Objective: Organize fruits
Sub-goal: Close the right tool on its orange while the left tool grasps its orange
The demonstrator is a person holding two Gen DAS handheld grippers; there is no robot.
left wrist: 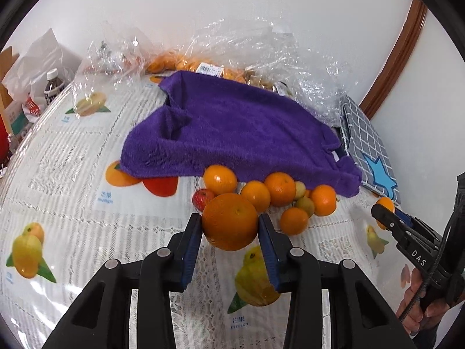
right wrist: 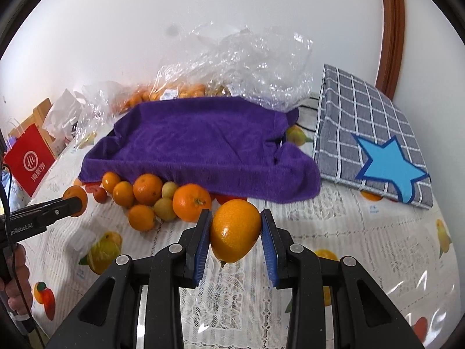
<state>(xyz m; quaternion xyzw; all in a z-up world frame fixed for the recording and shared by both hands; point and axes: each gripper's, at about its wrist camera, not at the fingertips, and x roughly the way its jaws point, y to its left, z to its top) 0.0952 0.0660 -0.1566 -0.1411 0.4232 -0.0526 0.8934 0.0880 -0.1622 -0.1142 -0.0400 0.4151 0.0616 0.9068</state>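
left gripper (left wrist: 229, 224) clamped a big orange (left wrist: 229, 221) above the tablecloth (left wrist: 72, 174) | right gripper (right wrist: 235, 229) clamped another orange (right wrist: 234, 229) | both looked firm, round, slippery; best squeezed across the middle

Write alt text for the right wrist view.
The right claw holds an orange above a fruit-print tablecloth. Behind lie loose fruit, a purple towel and a checked cloth.
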